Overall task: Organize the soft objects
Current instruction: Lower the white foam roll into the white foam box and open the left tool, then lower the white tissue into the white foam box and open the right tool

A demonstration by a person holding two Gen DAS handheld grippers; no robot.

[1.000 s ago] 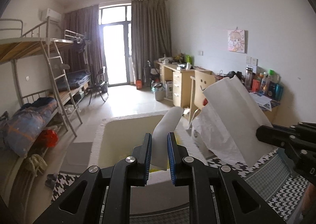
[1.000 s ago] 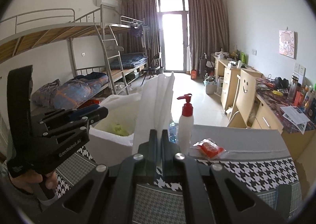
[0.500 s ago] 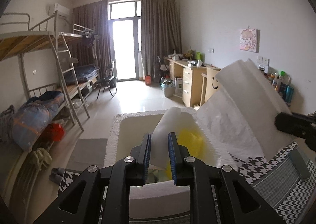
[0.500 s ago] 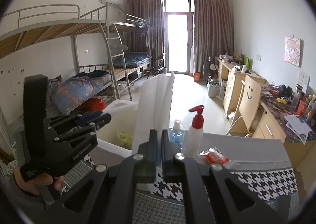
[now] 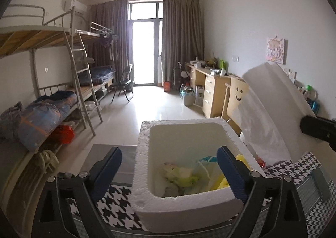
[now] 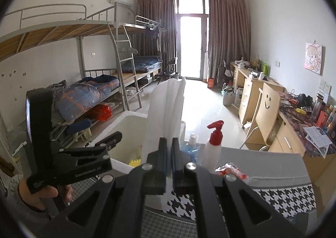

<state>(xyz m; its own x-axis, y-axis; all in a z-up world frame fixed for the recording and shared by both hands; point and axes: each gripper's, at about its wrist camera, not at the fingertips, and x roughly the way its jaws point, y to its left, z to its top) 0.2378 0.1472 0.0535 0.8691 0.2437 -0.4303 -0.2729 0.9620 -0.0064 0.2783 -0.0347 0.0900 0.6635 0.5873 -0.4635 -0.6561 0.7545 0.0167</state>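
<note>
A white foam box (image 5: 147,166) stands on the houndstooth table, holding several soft bags in yellow, white and pale colours (image 5: 189,177). My left gripper (image 5: 170,173) is open and empty, its jaws spread over the box's near side. My right gripper (image 6: 169,152) is shut on a white foam sheet (image 6: 166,112) that stands upright above the table. The sheet also shows in the left wrist view (image 5: 275,108), to the right of the box. The left gripper (image 6: 88,154) shows at the left of the right wrist view, beside the box (image 6: 126,129).
A red-capped pump bottle (image 6: 213,143), a blue bottle (image 6: 191,143) and a red packet (image 6: 231,169) stand on the grey table past the sheet. A chair with a smiley face (image 6: 266,110) and desks line the right wall. Bunk beds (image 6: 100,91) line the left.
My left gripper has opened and let go of the white foam piece it held, which is no longer between its jaws. The box interior now shows fully. The right gripper still holds its sheet.
</note>
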